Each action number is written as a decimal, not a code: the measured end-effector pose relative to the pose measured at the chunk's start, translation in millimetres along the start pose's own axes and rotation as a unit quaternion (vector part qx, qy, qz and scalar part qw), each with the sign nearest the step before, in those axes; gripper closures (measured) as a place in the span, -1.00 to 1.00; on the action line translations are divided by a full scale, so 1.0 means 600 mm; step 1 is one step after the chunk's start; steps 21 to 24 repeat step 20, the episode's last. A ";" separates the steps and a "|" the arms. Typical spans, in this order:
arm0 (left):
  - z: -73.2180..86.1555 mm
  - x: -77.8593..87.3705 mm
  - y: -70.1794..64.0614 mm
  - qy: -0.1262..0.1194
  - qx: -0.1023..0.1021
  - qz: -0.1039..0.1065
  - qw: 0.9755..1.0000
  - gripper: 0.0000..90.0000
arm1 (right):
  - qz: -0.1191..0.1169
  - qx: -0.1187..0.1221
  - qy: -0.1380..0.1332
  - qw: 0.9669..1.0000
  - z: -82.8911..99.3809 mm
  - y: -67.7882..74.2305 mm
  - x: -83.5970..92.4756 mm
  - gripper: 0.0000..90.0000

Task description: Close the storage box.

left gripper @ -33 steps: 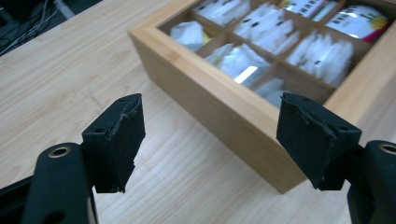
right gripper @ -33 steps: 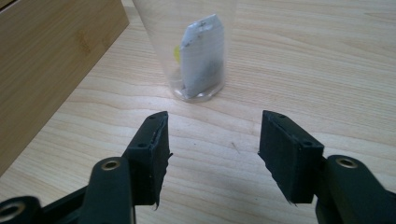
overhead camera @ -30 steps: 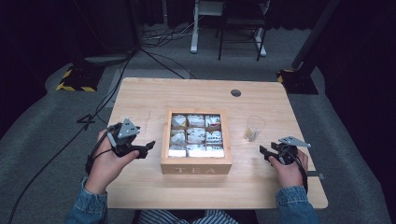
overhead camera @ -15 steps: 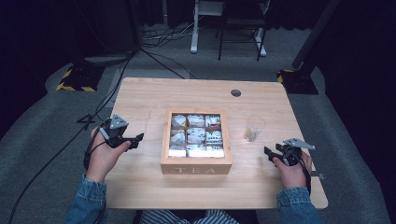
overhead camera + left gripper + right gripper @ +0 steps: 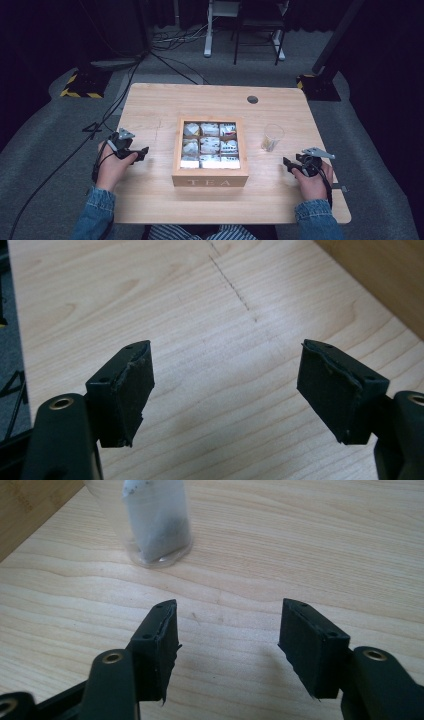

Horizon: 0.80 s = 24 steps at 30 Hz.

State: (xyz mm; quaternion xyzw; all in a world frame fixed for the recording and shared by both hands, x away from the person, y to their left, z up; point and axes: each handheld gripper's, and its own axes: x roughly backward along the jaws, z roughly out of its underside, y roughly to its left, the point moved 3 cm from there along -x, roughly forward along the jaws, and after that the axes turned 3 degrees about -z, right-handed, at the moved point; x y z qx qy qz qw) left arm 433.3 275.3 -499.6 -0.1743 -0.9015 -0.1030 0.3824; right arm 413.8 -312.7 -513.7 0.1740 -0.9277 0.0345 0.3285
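Altogether, one table [image 5: 160, 107] carries one nine-compartment tea box [image 5: 210, 177] and one glass [image 5: 272, 137] with a teabag; left hand-held gripper [image 5: 144, 151] and right hand-held gripper [image 5: 286, 163] both spread, empty.

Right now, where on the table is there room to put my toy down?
Bare wood lies between the far edge of the light wooden table and the wooden tea box, and left of the box. Tighter: between box and clear plastic cup.
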 end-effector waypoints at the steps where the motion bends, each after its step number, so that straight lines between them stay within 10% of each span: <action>1: 0.002 -0.003 -0.001 0.004 -0.003 -0.001 1.000 -0.48 | 0.001 0.000 0.002 1.000 0.000 0.000 -0.001 -0.08; 24: 0.022 -0.042 0.000 0.007 0.003 0.024 1.000 -0.85 | -0.005 0.006 0.016 1.000 0.007 -0.001 -0.015 -0.17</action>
